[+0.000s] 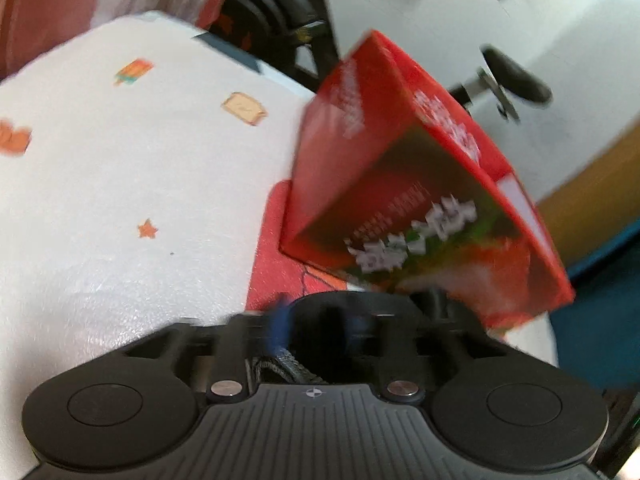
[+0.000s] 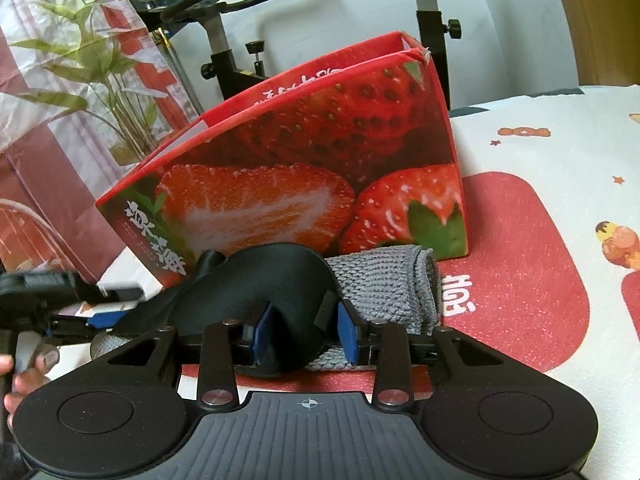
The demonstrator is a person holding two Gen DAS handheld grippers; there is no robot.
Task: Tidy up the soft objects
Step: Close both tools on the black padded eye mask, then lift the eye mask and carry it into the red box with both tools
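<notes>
Only the right wrist view shows the left gripper (image 2: 116, 316) at far left, a hand (image 2: 24, 376) beneath it; whether its jaws grip anything I cannot tell. Next, the right gripper (image 2: 302, 336) pinches a black eye mask (image 2: 256, 292) lying on grey knitted cloth (image 2: 384, 280), against the strawberry box (image 2: 304, 176). Rightward, the printed tablecloth (image 2: 560, 152) lies open.

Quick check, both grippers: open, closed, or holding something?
Left gripper: blurred, state cannot be told.
Right gripper: closed on the black eye mask.
</notes>
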